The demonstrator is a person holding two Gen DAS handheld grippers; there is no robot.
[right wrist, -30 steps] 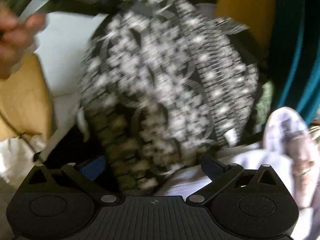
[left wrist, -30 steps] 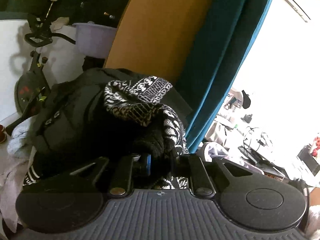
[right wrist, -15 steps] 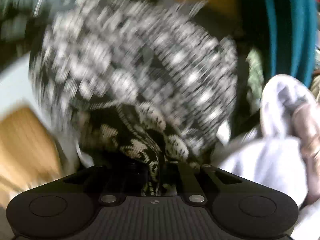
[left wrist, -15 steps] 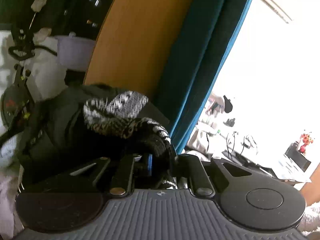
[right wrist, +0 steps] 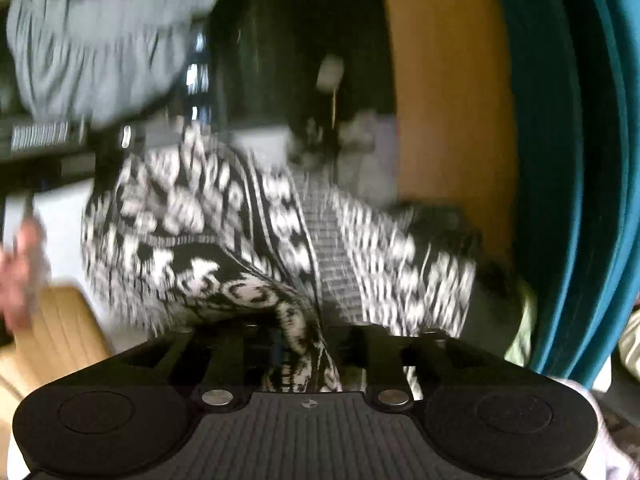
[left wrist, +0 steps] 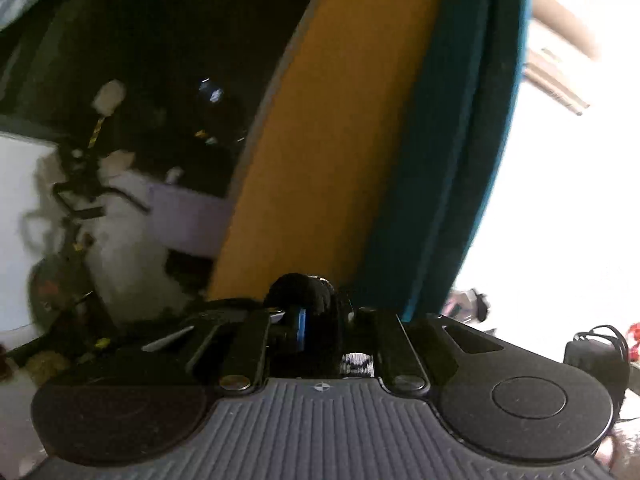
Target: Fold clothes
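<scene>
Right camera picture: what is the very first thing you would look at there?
The black-and-white patterned sweater fills the middle, blurry, with a fold pinched in the right tool at the bottom. Behind it on the right stand an orange panel and a teal curtain.

The left gripper is pinching a dark knit fold between its closed fingers, the right gripper is clamping patterned cloth likewise, and a bare hand is showing blurred at the left edge.
</scene>
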